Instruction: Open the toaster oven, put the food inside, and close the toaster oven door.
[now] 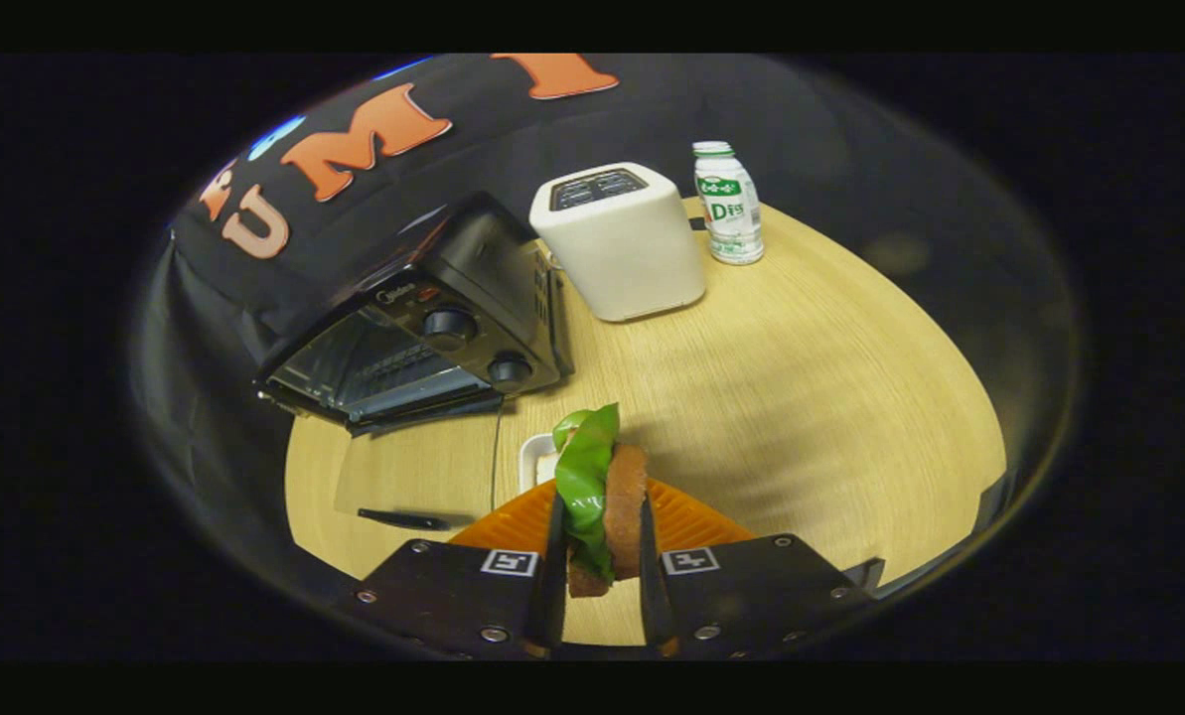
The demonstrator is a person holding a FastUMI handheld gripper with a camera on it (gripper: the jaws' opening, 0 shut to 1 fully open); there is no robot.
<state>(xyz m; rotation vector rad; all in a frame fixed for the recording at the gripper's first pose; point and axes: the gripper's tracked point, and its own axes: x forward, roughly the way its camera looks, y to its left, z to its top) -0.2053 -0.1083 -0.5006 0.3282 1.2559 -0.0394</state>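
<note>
Gripper (598,566) clamps sandwich (602,506) above orange plate (686,521)

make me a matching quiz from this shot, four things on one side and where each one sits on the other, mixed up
Things:
1. sandwich
2. toaster oven
3. white toaster
4. bottle

Places:
A. far side of the table, right of the white toaster
B. between the gripper fingers
C. against the booth wall, door down
D. between toaster oven and bottle

Pairs: 1-B, 2-C, 3-D, 4-A
</note>
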